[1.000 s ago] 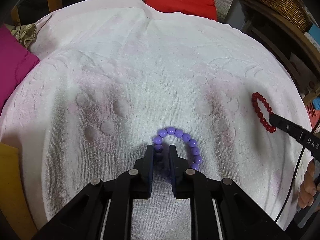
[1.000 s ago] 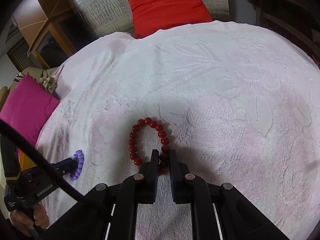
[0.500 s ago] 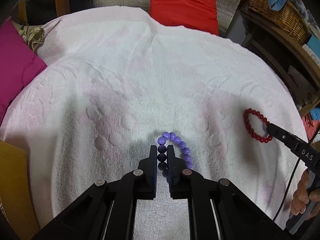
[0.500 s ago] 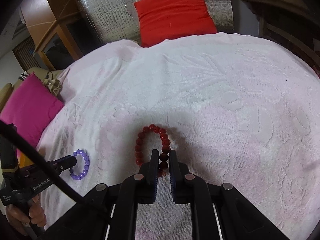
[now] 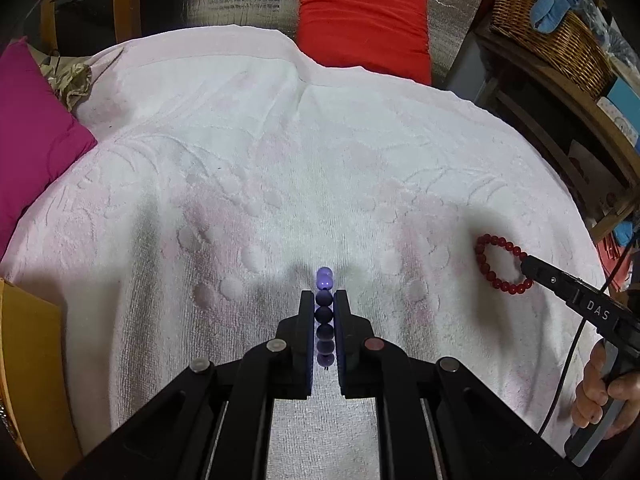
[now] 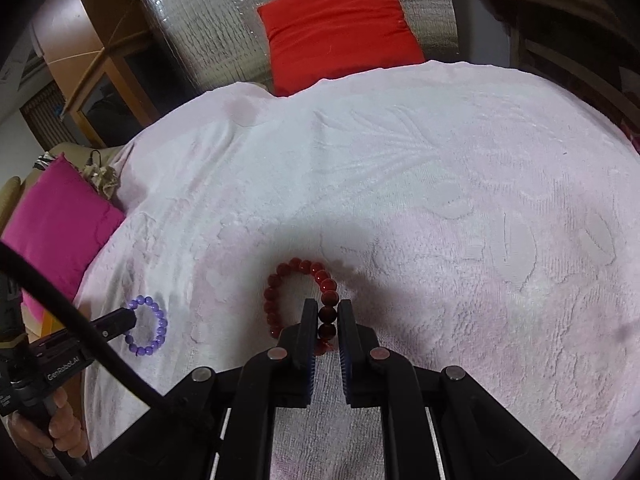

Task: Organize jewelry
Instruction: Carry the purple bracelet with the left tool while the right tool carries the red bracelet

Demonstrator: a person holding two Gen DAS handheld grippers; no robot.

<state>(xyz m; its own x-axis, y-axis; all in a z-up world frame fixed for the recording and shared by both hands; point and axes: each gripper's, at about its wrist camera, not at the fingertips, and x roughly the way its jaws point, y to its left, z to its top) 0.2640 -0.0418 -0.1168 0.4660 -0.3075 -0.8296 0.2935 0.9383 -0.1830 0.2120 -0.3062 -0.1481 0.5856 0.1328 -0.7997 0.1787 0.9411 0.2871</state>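
A purple bead bracelet (image 5: 324, 312) stands edge-on between the pads of my left gripper (image 5: 324, 298), which is shut on it just above the white towel (image 5: 280, 168). From the right wrist view the same purple bracelet (image 6: 149, 326) hangs as a ring off the left gripper's tip (image 6: 120, 320). My right gripper (image 6: 325, 306) is shut on a red bead bracelet (image 6: 298, 298), pinching its right side while the rest loops out to the left. In the left wrist view that red bracelet (image 5: 498, 264) hangs from the right gripper's tip (image 5: 530, 268).
A red cushion (image 5: 364, 24) lies beyond the towel's far edge and a magenta cushion (image 5: 32, 132) at the left. A wicker basket (image 5: 552, 36) sits on a wooden shelf at the far right. A hand (image 5: 608, 396) holds the right gripper's handle.
The left gripper closed on the purple bracelet and lifted it, so it turned from lying flat to hanging edge-on. The red bracelet rose off the towel with the right gripper.
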